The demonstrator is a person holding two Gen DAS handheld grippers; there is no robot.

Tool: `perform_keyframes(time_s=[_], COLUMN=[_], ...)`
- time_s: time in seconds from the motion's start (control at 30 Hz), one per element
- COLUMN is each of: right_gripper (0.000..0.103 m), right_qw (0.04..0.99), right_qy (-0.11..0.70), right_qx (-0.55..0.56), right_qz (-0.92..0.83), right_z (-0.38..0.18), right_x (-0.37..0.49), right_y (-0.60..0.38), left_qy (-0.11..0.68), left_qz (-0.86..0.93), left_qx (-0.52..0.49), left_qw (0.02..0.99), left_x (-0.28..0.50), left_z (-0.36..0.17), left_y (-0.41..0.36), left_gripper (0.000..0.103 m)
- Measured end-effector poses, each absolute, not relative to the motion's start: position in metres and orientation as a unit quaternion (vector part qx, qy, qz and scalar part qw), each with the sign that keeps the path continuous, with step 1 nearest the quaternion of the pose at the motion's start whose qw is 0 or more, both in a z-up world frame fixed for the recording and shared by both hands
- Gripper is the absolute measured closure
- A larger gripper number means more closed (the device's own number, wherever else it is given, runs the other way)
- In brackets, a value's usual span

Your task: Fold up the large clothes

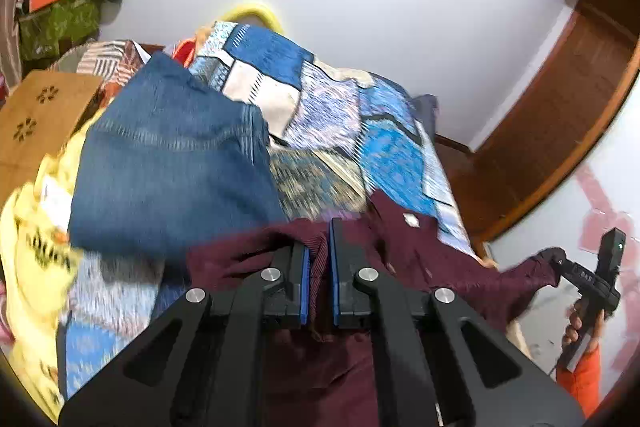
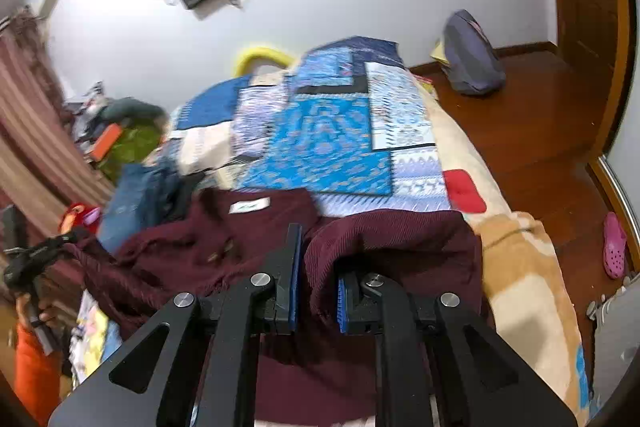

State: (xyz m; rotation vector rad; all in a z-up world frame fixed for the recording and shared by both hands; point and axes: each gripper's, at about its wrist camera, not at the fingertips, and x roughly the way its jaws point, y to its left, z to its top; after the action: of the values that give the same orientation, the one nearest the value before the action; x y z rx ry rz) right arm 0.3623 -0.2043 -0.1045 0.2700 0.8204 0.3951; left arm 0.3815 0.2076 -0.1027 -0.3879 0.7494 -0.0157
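Keeping both corners level and the cloth taut matters now: in the left wrist view the left gripper (image 1: 319, 259) is clamped nearly closed on a pinch of the maroon garment (image 1: 420, 259), which lies on the near end of the patchwork bedspread (image 1: 340, 107). Right wrist view shows the right gripper (image 2: 318, 263) likewise nipped onto ribbed maroon knit, label (image 2: 250, 205) facing up.

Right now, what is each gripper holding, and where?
Both grip the maroon garment: left gripper and right gripper each pinch a bunched edge fold.
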Motion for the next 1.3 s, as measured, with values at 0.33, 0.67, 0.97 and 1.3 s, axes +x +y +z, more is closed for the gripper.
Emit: perform_keyframes(time_s=[0.33, 0.67, 0.97, 1.3], right_gripper=[0.088, 0.056, 0.054, 0.053], right_qw=[0.862, 0.833, 0.871, 0.855], right_qy=[0.479, 0.534, 0.468, 0.463], right_qx=[0.073, 0.037, 0.016, -0.078], right_qz=[0.146, 0.14, 0.147, 0.222], right_z=[-0.183, -0.161, -0.094, -0.12], right_x=[0.426, 0.41, 0.357, 0.321], right_y=[-0.182, -0.19, -0.193, -0.107], left_qy=[0.403, 0.418, 0.394, 0.421], left_qz=[0.053, 0.025, -0.015, -0.079], left_qx=[-0.107, -0.011, 0.01, 0.002], left_qw=[0.907, 0.908, 0.919, 0.904], left_x=[0.456, 0.434, 0.392, 0.366], left_z=[-0.161, -0.149, -0.111, -0.144], left_y=[0.19, 0.16, 0.122, 0.07], left_gripper=[0.095, 0.07, 0.054, 0.035])
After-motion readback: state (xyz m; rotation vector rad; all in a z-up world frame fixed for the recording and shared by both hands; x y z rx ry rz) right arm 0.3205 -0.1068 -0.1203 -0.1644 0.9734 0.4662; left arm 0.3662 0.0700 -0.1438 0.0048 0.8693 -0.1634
